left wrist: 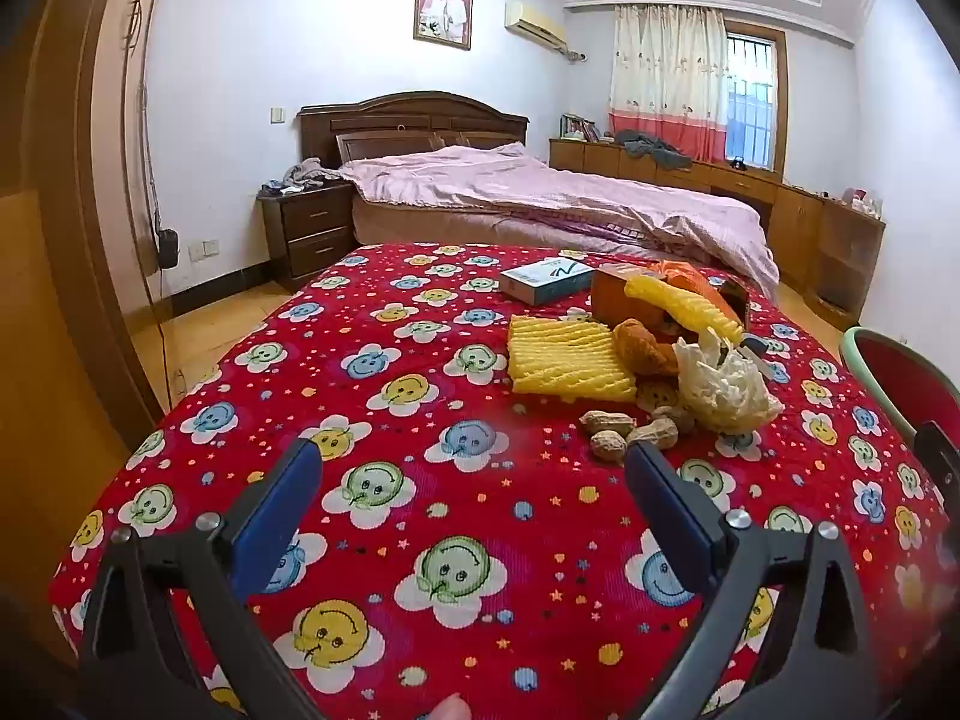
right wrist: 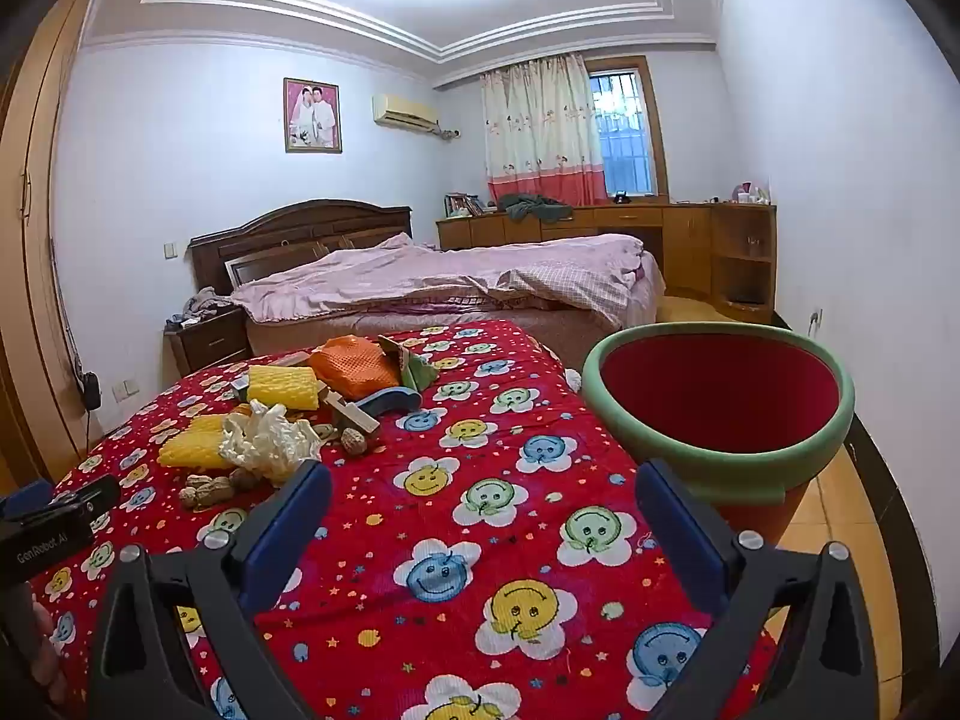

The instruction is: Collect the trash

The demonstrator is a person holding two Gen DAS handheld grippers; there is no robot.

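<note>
**Trash heap ahead, bin off the right edge**

Both grippers hover over the red smiley-print cloth (left wrist: 420, 408) with their jaws spread wide and nothing between them. The left gripper (left wrist: 474, 468) points across the table, and the trash lies ahead and to its right. The peanut shells (left wrist: 624, 429) are closest, almost touching the tip of its right finger. Just beyond them are the crumpled white wrapper (left wrist: 726, 390) and the flat yellow foam sheet (left wrist: 567, 360), whose long side runs roughly left to right across the view.

From the right gripper (right wrist: 483, 495) the same heap lies ahead and to the left. The white wrapper sits just past its left finger, while the orange foam net (right wrist: 354, 369) and the rest of the pile are farther back. The red bin (right wrist: 720, 396) with the green rim stands off the right edge of the table, beside this gripper, with its mouth open upward.

By my reading, the left gripper is nearer the shells and the right gripper is nearer the bin. The cloth in front of both grippers is bare and gives room to approach. The table's right edge falls away just before the bin, so carried pieces must clear that gap.
</note>
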